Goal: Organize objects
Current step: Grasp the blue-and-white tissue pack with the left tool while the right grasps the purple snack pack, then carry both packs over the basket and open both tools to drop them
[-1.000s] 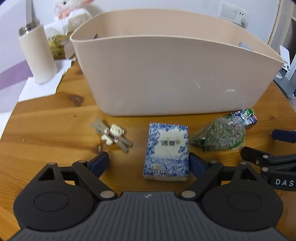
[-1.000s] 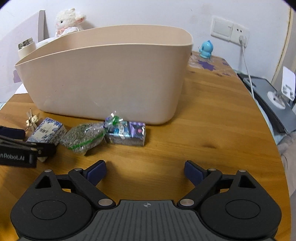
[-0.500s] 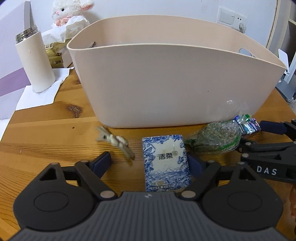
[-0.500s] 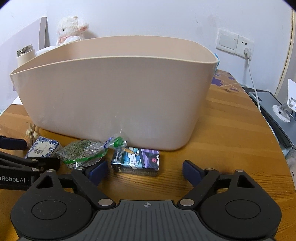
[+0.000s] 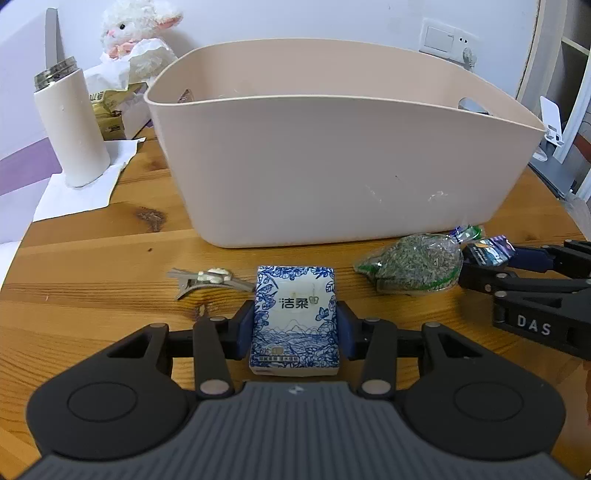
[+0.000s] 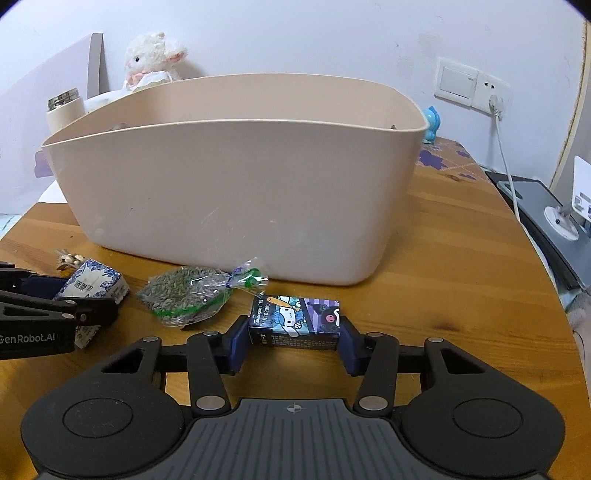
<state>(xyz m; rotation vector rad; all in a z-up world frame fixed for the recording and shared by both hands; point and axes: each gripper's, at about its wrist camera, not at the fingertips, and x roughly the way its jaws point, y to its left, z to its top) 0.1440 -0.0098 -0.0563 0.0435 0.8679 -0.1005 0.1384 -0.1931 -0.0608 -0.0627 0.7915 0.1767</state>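
Observation:
A large beige tub (image 5: 332, 155) stands on the wooden table (image 5: 92, 266); it also shows in the right wrist view (image 6: 236, 192). My left gripper (image 5: 294, 328) is shut on a blue-and-white tissue pack (image 5: 294, 317), which rests on the table in front of the tub. My right gripper (image 6: 293, 341) is shut on a small cartoon-printed box (image 6: 295, 321) on the table. A clear bag of green pellets (image 5: 413, 264) lies between the two; the right wrist view shows it too (image 6: 188, 295). A bear hair clip (image 5: 210, 280) lies left of the tissue pack.
A white thermos (image 5: 72, 125) stands on white paper (image 5: 77, 192) at the far left, with a plush lamb (image 5: 136, 29) and boxes behind. A wall socket with a cable (image 6: 495, 107), a blue figurine (image 6: 430, 123) and a grey device (image 6: 546, 221) are at the right.
Both grippers have moved forward and closed: the left onto the tissue pack, the right onto the cartoon box. Both were open before.

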